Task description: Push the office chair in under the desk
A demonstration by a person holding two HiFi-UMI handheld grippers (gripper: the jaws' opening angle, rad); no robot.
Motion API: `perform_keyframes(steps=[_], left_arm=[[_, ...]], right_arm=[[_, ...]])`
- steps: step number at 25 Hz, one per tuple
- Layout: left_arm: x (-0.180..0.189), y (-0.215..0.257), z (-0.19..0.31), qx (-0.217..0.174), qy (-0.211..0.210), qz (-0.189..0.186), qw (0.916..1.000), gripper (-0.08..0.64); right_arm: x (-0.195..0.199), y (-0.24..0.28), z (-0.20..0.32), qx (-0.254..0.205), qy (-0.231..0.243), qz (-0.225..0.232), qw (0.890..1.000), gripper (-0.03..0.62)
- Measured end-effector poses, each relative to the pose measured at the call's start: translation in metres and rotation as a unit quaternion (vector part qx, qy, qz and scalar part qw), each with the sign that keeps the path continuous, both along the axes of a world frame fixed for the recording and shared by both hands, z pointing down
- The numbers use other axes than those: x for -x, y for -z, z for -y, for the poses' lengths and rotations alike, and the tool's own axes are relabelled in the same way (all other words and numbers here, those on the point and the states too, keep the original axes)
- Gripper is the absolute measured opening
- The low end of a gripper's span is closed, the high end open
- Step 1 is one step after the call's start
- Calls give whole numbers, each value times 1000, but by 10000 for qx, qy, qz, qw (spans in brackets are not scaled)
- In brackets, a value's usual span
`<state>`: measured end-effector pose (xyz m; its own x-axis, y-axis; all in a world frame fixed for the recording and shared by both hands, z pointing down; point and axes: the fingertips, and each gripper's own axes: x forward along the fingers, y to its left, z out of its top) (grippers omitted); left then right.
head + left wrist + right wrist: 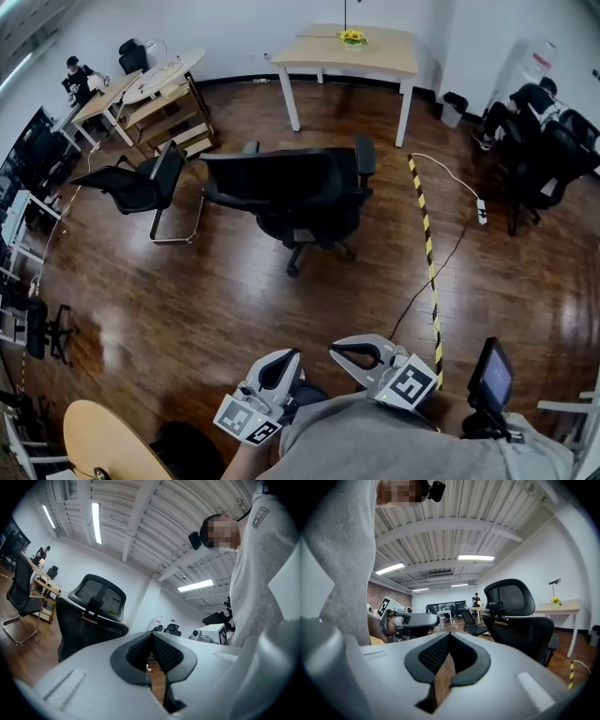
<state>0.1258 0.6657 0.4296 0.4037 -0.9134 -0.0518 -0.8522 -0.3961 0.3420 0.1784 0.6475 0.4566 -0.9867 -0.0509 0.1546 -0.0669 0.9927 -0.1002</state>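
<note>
A black office chair [300, 192] with a mesh back stands mid-floor, a good step short of the light wooden desk [352, 52] with white legs at the far wall. Yellow flowers sit on that desk. Both grippers are held close to my body, well short of the chair and touching nothing. My left gripper [284, 366] is shut and empty, and so is my right gripper [345, 352]. The left gripper view has the chair [91, 616] beyond its closed jaws [151, 638]. From the right gripper view I see the chair [520, 620] and desk [558, 605] past its closed jaws [449, 637].
A second black chair [141, 187] on a sled base stands left of the office chair. Yellow-black tape [427, 244] and a white cable with a power strip [480, 208] run along the floor at right. Wooden tables [169, 94] are at back left, and seated people [534, 112] at back right.
</note>
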Motion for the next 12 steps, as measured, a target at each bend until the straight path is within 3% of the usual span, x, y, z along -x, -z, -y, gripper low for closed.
perform_keyframes(steps=[7,12], left_arm=[[83,5,11,-87,-772,52,9970,0],[114,-1,4,-15,-1279,-1,9918,0]], right_arm=[[76,2,2,-51,-813,-56,9967,5],[107,-4,-11,39,-1296,-184,9914,5]])
